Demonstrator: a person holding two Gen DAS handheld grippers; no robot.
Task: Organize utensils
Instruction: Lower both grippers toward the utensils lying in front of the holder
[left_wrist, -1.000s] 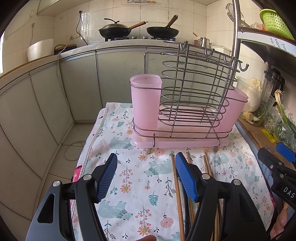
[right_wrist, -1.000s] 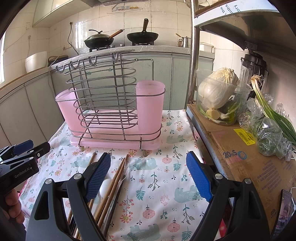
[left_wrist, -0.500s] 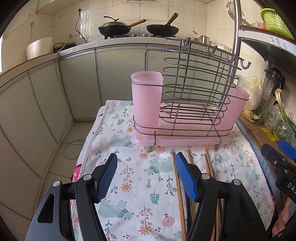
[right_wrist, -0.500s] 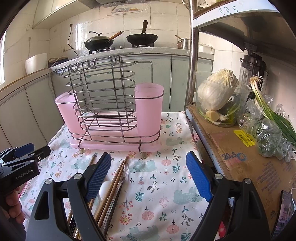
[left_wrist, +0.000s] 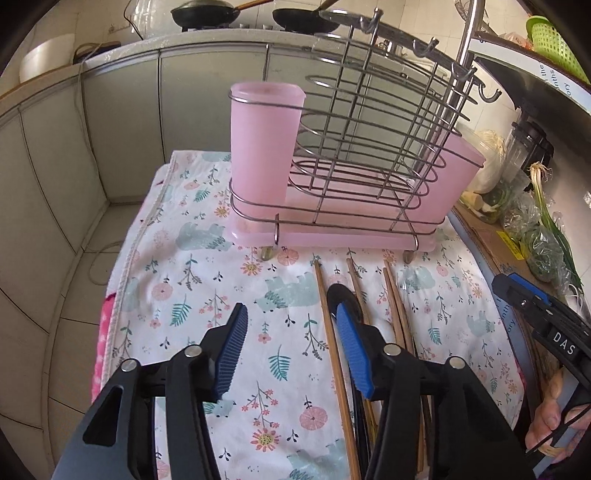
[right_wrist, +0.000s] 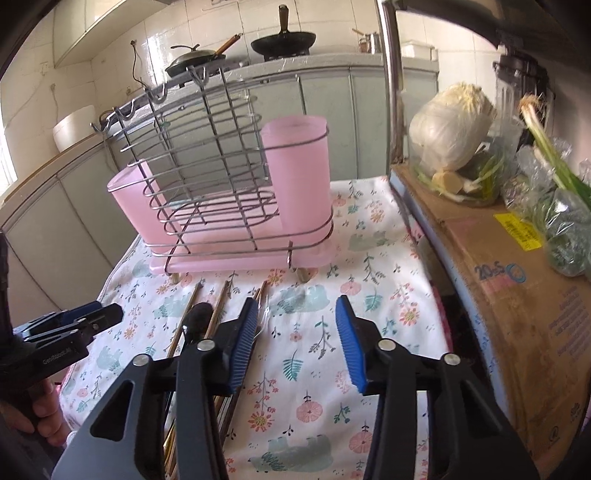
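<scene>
Left wrist: wire rack (left_wrist: 369, 147) w/ frosted pink cups.

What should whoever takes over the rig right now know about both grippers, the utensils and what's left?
Left gripper: jaws closing, only cloth between them.
Right gripper: jaws closing, also on nothing.
Chopsticks, a black spoon and a fork lie on the floral cloth in front of the wire utensil rack.
No utensil shows in the rack or its pink cups.
Left: pick up every utensil and rack it.

Bright daylight from the left, glare on tiles, fisheye-warped edges.
</scene>
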